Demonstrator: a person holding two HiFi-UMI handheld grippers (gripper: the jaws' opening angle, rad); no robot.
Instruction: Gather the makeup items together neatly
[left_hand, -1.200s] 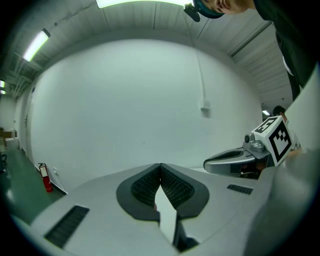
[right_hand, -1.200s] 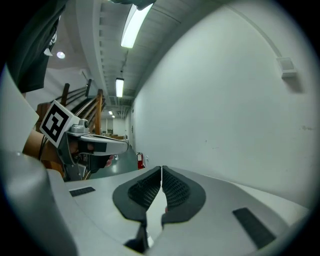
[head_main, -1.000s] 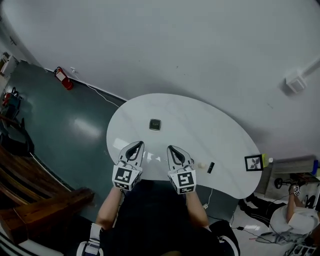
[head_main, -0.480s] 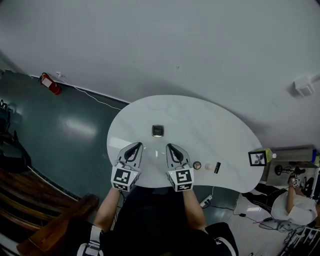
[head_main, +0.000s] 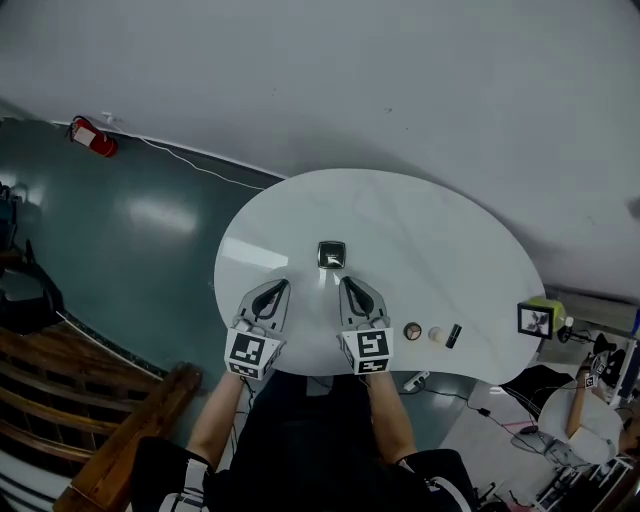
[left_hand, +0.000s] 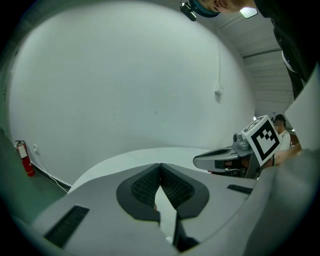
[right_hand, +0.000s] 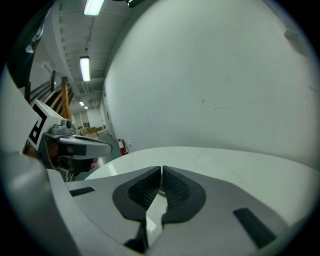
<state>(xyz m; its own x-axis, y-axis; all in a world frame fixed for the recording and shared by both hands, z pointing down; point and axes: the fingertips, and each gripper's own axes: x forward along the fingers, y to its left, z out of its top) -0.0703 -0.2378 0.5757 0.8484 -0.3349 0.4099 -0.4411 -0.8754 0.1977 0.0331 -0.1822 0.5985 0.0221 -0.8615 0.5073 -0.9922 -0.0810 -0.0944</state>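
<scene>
Against a second ago, both grippers sit further over the white surface (head_main: 430, 240), no longer hanging at its near edge. The square dark compact (head_main: 331, 254) now lies just beyond the tip of the right gripper (head_main: 347, 285), slightly to its left, where earlier it lay well clear of both. The left gripper (head_main: 274, 289) has its jaws together with nothing between them, and so has the right one. No item is lifted, so gathering has not begun; I judge this the approach.

To the right of the right gripper, near the near edge, a round brown item (head_main: 412, 331), a pale round item (head_main: 435, 335) and a small black tube (head_main: 454, 335) lie in a loose row.

No tray or box for collecting shows. Whether the compact is open I cannot tell.
</scene>
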